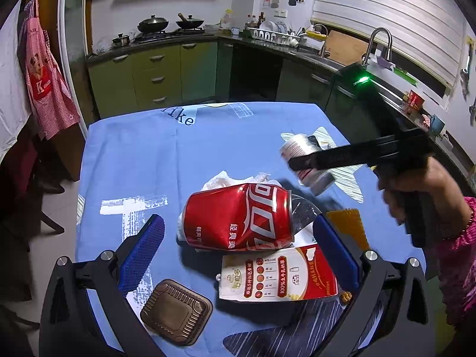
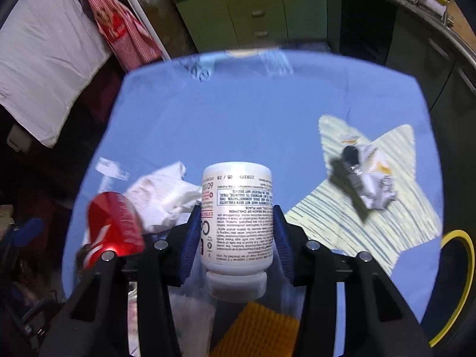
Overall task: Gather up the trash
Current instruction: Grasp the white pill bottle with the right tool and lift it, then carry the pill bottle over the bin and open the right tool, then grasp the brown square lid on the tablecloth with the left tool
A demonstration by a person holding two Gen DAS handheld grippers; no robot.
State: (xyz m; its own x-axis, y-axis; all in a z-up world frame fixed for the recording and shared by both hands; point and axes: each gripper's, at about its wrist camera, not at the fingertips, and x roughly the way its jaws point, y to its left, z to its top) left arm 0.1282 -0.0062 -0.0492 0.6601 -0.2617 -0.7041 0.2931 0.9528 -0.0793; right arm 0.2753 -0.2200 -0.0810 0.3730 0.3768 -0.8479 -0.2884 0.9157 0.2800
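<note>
A kitchen runs along the far walls; green cabinets (image 1: pixel 154 71) stand under a dark counter (image 1: pixel 178 40), with two woks on the gas hob (image 1: pixel 166 31); a dish rack (image 1: pixel 272 34) fills the corner; a steel tap (image 1: pixel 380 41) arches over the sink beneath a white slatted blind (image 1: pixel 386 15); a red checked apron (image 1: pixel 44 80) hangs at the left; the floor is pale tile (image 1: pixel 50 208).

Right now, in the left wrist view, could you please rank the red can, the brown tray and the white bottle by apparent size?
1. red can, largest.
2. brown tray.
3. white bottle, smallest, though it is farther away and partly hidden by the right gripper, so unsure.
</note>
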